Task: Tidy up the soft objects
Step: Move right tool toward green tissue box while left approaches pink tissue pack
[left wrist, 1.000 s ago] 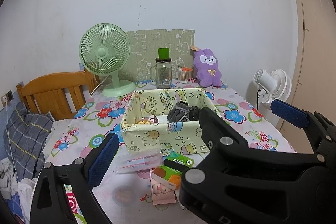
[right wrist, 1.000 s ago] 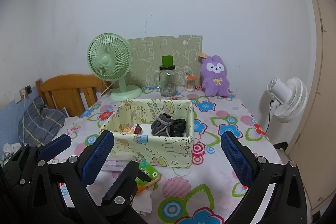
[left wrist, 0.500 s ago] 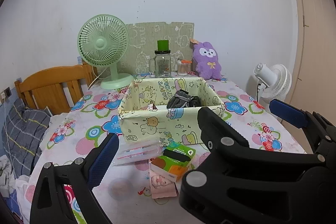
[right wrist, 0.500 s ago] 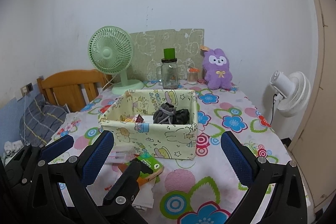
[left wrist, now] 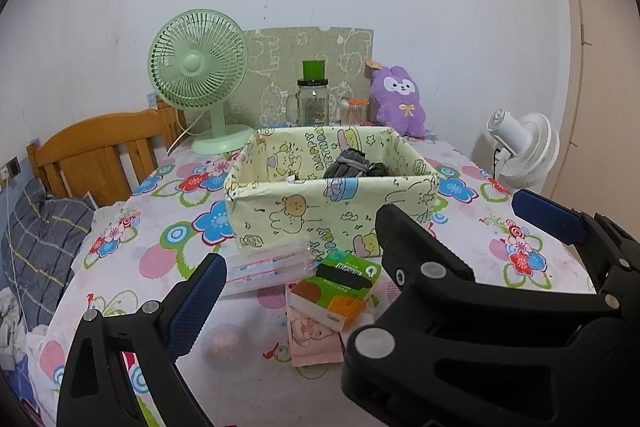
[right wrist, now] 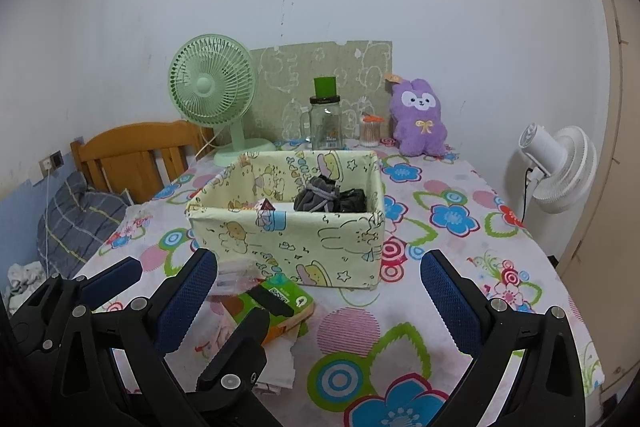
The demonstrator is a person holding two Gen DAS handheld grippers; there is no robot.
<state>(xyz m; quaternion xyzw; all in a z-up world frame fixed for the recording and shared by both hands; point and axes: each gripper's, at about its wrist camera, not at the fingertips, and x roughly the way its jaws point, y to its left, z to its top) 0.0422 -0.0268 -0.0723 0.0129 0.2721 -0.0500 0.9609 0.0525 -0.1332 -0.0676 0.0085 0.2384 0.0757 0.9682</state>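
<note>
A yellow cartoon-print fabric basket (left wrist: 304, 215) (right wrist: 288, 239) stands mid-table with a dark grey bundle of cloth (left wrist: 352, 165) (right wrist: 328, 197) inside. A purple plush rabbit (left wrist: 400, 99) (right wrist: 420, 119) sits upright at the back by the wall. In front of the basket lie a green-orange tissue pack (left wrist: 340, 283) (right wrist: 280, 303), a pink folded cloth (left wrist: 316, 339) and a clear plastic packet (left wrist: 260, 267). My left gripper (left wrist: 366, 227) hovers open over these, holding nothing. My right gripper (right wrist: 318, 259) is open and empty just before the basket's front wall.
At the back stand a green desk fan (left wrist: 196, 67), a glass jar with a green lid (left wrist: 314, 99) and a small swab jar (right wrist: 370, 131). A white fan (right wrist: 560, 163) is off the table's right edge. A wooden headboard (left wrist: 96, 147) and a pillow lie left.
Both grippers have come lower and closer to the table, so the basket and the items in front of it look larger. Both stay open and empty.
</note>
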